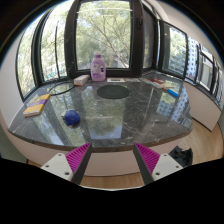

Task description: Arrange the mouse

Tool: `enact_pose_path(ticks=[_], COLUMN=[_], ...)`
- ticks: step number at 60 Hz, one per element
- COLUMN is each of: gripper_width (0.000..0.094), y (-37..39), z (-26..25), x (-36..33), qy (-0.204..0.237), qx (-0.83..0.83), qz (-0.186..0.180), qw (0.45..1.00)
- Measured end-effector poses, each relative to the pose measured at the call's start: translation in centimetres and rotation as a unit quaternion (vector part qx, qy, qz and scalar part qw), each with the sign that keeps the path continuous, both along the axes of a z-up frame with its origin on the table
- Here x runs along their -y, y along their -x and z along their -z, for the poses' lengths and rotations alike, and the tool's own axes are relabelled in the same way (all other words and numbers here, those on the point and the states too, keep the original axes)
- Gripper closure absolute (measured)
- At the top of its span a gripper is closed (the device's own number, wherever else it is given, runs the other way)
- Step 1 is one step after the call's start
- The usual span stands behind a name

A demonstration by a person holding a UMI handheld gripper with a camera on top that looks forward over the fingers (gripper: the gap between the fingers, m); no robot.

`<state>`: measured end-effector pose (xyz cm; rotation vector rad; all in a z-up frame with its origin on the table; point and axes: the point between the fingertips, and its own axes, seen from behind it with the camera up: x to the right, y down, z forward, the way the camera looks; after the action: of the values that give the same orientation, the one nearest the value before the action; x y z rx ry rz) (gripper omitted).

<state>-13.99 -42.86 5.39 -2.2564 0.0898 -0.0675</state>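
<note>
gripper view | rides gripper (113, 160) | faces forward over table (120, 125) toward windows (105, 30) | far back

The gripper (113, 158) shows only its finger ends and their magenta pads (78, 157); the finger bodies are cut off below, while the fingertips stand apart with nothing between them. A small blue object (72, 117) on the dark tabletop (120, 115) is too small to identify as a mouse or otherwise, and the label on the pink container (98, 68) at the far edge is unreadable. A dark item (181, 154) beside the right finger is partly cut off and cannot be identified.
</note>
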Motion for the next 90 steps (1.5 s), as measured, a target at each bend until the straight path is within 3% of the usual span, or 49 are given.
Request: enact_pose_path(ticks=[11, 21, 27, 43, 54, 61, 69, 78, 84, 90], gripper_width=[0.0084, 0.0083, 0.0084, 0.0093, 0.0219, 0.0429, 0.0511, 0.0585, 0.0585, 0.0585], y=[10.1, 14.5, 15.7, 15.1, 14.2, 14.6, 14.5, 14.9, 16.0, 17.9], z=[3.0, 5.3, 6.3, 6.4, 6.6, 6.8, 6.7, 6.7, 5.1, -1.7], x=[-8.5, -15.4, -18.1, -22.9, -24.2, -24.1, -24.1, -24.3, -25.0, -27.2], qy=[-0.021, -0.027, -0.024, -0.027, -0.018, -0.013, -0.013, -0.001, -0.003, -0.056], qx=[-0.016, 0.009, 0.020, 0.022, 0.012, 0.004, 0.006, 0.002, -0.012, -0.033], qz=[-0.061, -0.096, -0.104, -0.069, -0.059, -0.063, -0.046, -0.050, -0.076, -0.118], qw=[0.998, 0.995, 0.994, 0.997, 0.998, 0.998, 0.999, 0.999, 0.997, 0.991])
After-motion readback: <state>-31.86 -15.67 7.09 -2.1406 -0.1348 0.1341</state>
